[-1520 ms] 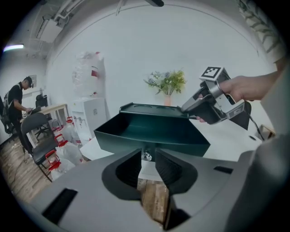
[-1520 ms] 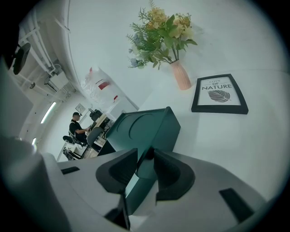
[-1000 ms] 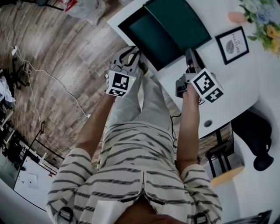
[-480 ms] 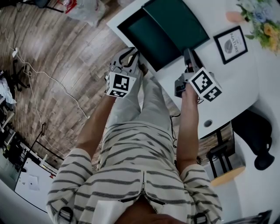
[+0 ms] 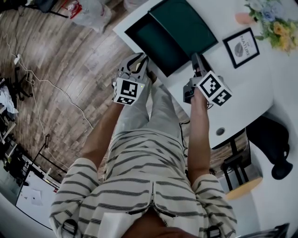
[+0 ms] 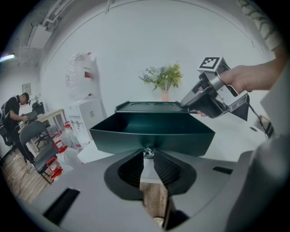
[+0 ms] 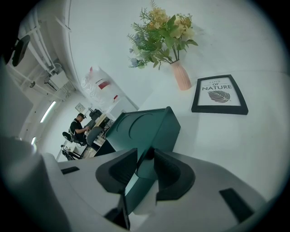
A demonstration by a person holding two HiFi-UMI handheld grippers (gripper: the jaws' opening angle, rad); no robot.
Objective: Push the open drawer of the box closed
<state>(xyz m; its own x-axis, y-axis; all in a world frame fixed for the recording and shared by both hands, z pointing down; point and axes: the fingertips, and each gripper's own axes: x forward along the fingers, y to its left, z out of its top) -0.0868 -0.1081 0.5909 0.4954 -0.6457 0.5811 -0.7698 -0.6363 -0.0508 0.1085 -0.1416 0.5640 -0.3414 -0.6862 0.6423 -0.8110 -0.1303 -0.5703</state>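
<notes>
A dark green box (image 5: pixel 186 23) lies on the white table (image 5: pixel 251 88), its drawer (image 5: pixel 158 44) pulled out toward the table's edge. My left gripper (image 5: pixel 141 58) is at the drawer's front. In the left gripper view the drawer (image 6: pixel 152 133) fills the middle, and my left gripper (image 6: pixel 148 156) is shut on the small silver knob (image 6: pixel 148 151) on its front wall. My right gripper (image 5: pixel 195 58) sits at the box's right side. In the right gripper view the box (image 7: pixel 145 127) has its near corner edge between the jaws of my right gripper (image 7: pixel 147 165), which are shut on it.
A framed print (image 5: pixel 240 47) and a vase of flowers (image 5: pixel 272 21) stand on the table right of the box. The wooden floor on the left carries cables (image 5: pixel 46 79) and a plastic bag (image 5: pixel 91 9). A person (image 6: pixel 13 113) sits far off.
The box and both grippers have drifted slightly up and left in the head view. The drawer looks as far open as before, and both grips are unchanged.
</notes>
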